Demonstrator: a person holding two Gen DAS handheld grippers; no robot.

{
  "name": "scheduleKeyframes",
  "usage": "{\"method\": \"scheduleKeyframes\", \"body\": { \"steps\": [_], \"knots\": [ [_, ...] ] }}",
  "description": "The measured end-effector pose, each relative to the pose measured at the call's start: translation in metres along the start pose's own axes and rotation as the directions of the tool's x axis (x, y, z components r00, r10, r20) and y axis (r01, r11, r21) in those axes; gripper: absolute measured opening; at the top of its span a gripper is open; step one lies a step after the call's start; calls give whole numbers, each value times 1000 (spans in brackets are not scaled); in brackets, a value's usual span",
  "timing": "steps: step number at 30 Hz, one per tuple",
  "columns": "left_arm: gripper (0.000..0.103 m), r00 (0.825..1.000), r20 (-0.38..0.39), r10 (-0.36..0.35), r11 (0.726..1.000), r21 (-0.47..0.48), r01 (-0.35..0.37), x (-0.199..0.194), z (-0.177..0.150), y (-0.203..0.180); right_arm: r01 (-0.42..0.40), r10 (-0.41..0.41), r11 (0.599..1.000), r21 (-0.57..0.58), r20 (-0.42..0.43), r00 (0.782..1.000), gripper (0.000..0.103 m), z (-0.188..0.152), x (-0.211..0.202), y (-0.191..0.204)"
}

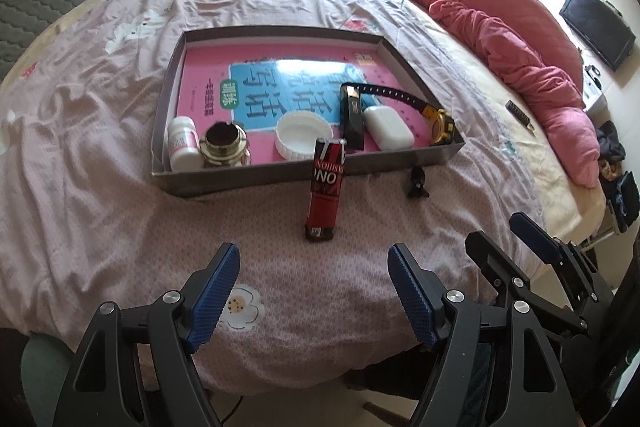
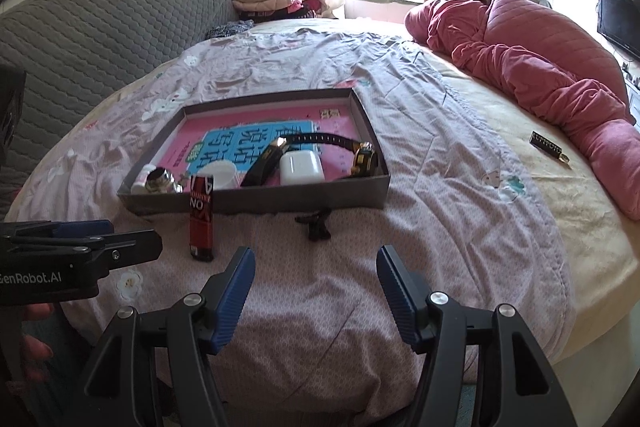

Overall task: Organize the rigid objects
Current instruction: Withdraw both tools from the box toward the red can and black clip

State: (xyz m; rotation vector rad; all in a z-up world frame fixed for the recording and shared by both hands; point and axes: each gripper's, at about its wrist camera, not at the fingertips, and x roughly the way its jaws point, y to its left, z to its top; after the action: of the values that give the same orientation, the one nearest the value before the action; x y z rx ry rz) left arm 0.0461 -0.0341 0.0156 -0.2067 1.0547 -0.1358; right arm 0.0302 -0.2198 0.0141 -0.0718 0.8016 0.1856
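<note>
Both grippers, left [image 1: 314, 267] and right [image 2: 316, 269], gape wide and empty; red tube [image 1: 326, 189] lies just ahead of left.

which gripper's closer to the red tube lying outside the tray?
Left. The left gripper sits right in front of the red tube, open and lined up. The right gripper is off to the tube's right, nearer the black clip.

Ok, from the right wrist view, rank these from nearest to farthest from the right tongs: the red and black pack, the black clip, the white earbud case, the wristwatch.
1. black clip: on the bedsheet just ahead of the right tongs.
2. red and black pack: ahead to the left, leaning on the tray wall.
3. white earbud case: inside the tray, near its front.
4. wristwatch: inside, at the right end.
</note>
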Motion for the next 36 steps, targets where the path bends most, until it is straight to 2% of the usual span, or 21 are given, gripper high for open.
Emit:
{"method": "scheduleKeyframes", "body": {
  "steps": [17, 26, 36],
  "knots": [
    [78, 999, -46, 18, 1000, -20, -19, 24, -6, 7, 0, 2, 1000, 29, -42, 999, 63, -1, 18, -3],
    [78, 998, -66, 18, 999, -38, -20, 45, 9, 9, 26, -22, 998, 48, -80, 997, 63, 2, 36, -9],
    [78, 995, -91, 31, 997, -66, -37, 69, 30, 4, 20, -16, 999, 35, -117, 993, 63, 5, 60, -10]
  ]
}}
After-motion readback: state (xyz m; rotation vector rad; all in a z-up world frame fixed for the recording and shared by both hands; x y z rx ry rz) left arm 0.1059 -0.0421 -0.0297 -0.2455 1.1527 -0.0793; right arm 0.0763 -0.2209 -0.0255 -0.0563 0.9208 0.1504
